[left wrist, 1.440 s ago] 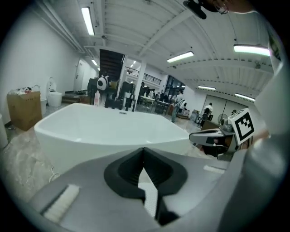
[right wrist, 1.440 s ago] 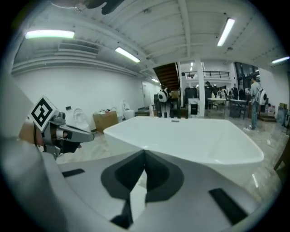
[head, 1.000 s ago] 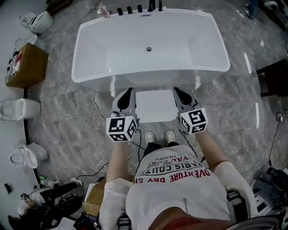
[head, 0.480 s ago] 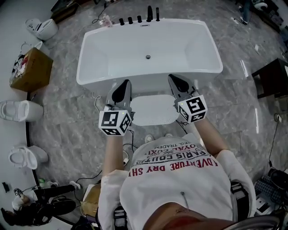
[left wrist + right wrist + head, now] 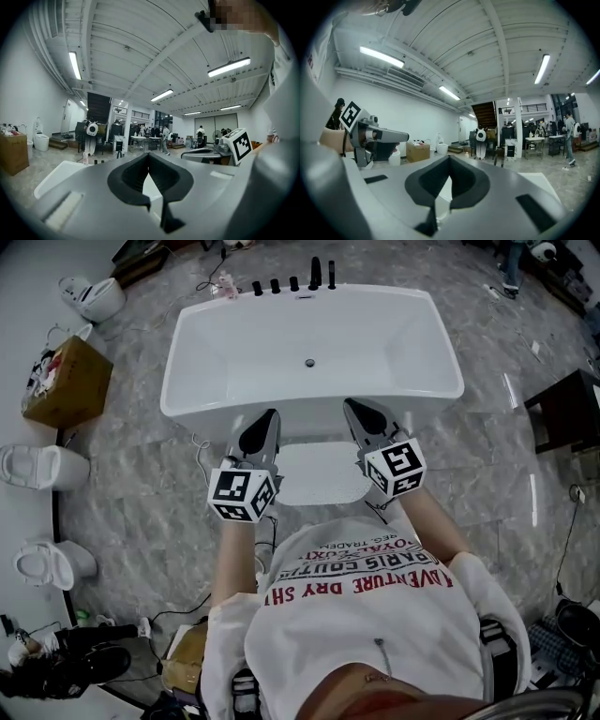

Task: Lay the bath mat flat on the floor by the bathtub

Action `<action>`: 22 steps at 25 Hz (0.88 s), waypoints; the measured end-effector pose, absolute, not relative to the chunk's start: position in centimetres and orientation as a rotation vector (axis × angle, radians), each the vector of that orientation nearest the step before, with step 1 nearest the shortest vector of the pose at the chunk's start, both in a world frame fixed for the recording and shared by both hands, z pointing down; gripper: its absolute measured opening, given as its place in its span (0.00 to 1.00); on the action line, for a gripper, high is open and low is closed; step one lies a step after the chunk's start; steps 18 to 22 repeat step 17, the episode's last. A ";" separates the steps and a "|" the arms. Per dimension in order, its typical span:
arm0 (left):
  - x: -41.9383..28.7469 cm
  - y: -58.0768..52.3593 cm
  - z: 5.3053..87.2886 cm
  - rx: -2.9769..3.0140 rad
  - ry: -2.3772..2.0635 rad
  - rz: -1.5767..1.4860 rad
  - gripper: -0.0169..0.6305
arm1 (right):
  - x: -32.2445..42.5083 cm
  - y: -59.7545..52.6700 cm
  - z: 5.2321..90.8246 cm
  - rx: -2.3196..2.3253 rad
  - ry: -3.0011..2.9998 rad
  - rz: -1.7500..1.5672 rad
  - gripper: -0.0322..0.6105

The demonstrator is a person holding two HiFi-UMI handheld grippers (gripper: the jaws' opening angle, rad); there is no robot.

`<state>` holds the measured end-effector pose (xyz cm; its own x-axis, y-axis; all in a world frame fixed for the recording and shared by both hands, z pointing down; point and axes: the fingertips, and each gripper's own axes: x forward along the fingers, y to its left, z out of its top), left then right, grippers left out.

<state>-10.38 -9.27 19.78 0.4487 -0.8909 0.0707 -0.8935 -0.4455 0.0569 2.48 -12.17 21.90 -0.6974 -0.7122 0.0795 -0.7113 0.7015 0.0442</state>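
Bath mat [image 5: 323, 474]: laid flat on the floor at 6 o'clock of the bathtub [image 5: 309, 343].
Left tool [image 5: 268, 420]: pressed together, nothing pinched.
Right tool [image 5: 352, 409]: pressed together, nothing pinched.
Progress: laying is judged done; little seems left.
Count: one bath mat, one bathtub, two tools.

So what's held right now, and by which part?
The bath mat: left gripper shut on its left edge, right gripper on its right edge.
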 end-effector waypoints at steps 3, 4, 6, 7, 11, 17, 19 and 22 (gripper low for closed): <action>-10.5 -9.3 19.9 2.601 -1.617 0.065 0.05 | 2.4 -12.1 22.0 1.177 -2.809 -0.022 0.06; -10.6 -9.4 20.0 2.602 -1.620 0.077 0.05 | 2.4 -12.1 22.1 1.180 -2.808 -0.019 0.06; -10.7 -9.6 20.1 2.598 -1.622 0.087 0.05 | 2.5 -12.2 22.1 1.188 -2.803 -0.016 0.06; -10.7 -9.7 20.1 2.595 -1.621 0.086 0.05 | 2.6 -12.3 22.1 1.192 -2.801 -0.015 0.06; -10.6 -10.4 20.0 2.589 -1.621 0.078 0.05 | 3.0 -12.9 22.0 1.215 -2.791 -0.009 0.06; -11.1 -11.4 19.5 2.583 -1.629 0.064 0.05 | 2.8 -14.0 21.7 1.226 -2.783 -0.021 0.06; -11.1 -11.4 19.5 2.583 -1.629 0.064 0.05 | 2.8 -14.0 21.7 1.226 -2.783 -0.021 0.06; -11.1 -11.4 19.5 2.583 -1.629 0.064 0.05 | 2.8 -14.0 21.7 1.226 -2.783 -0.021 0.06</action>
